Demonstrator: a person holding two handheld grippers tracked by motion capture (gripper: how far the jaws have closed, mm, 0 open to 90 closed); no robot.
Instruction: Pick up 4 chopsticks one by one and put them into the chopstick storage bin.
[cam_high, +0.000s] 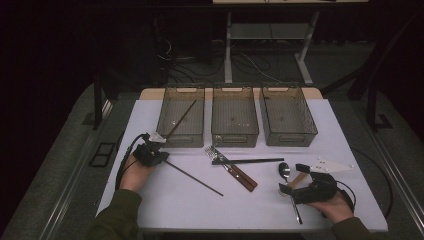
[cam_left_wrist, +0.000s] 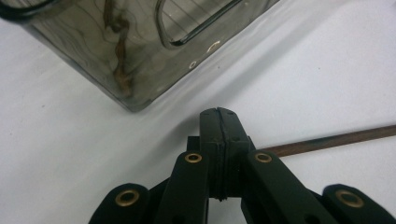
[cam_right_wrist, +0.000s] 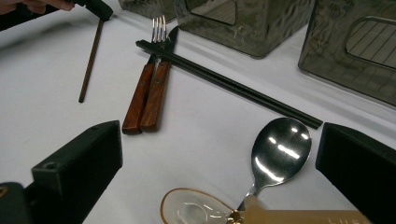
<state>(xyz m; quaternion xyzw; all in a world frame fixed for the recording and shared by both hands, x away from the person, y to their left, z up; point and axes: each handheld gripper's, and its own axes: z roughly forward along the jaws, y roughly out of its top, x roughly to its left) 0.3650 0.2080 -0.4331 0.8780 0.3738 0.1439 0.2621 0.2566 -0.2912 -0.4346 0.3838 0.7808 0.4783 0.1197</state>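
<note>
**Left gripper** (cam_left_wrist: 218, 116): jaws closed pad to pad, no gap at the seam. They are parked on the table just off the corner of the left bin (cam_high: 181, 134).

**Brown stick** (cam_left_wrist: 327, 140): a single chopstick, flat on the sheet. Its near end runs in under the closed jaws. I cannot tell from here whether the tips pinch it or merely sit over it.
- Handling: light, stiff, thin, probably smooth enough to roll or swivel in a grip.
- I'd hold it a little in from the end, across its width. A grip at the very tip would likely let the long free length droop or twist.
- Its mate (cam_high: 182, 117) leans in the left bin.

**Right gripper** (cam_right_wrist: 219, 158): jaws wide apart, holding nothing, resting low on the table.

**Steel spoon** (cam_right_wrist: 281, 151): bowl up, lying between the open jaws and touching neither.
- Handling: rigid, polished, likely slippery.
- The narrow neck or handle looks a better hold than the bowl.

**Clear spoon** (cam_right_wrist: 194, 210): gold-rimmed, with a pale handle, just beside the steel one. Possibly glass, so I'd treat it as fragile.

**Beyond:**
- Fork (cam_right_wrist: 159, 28) and knife (cam_right_wrist: 156, 93), wood-handled and side by side.
- Black chopsticks (cam_right_wrist: 229, 84) lying across them.
- Middle bin (cam_high: 235, 120) and right bin (cam_high: 289, 117).
</note>
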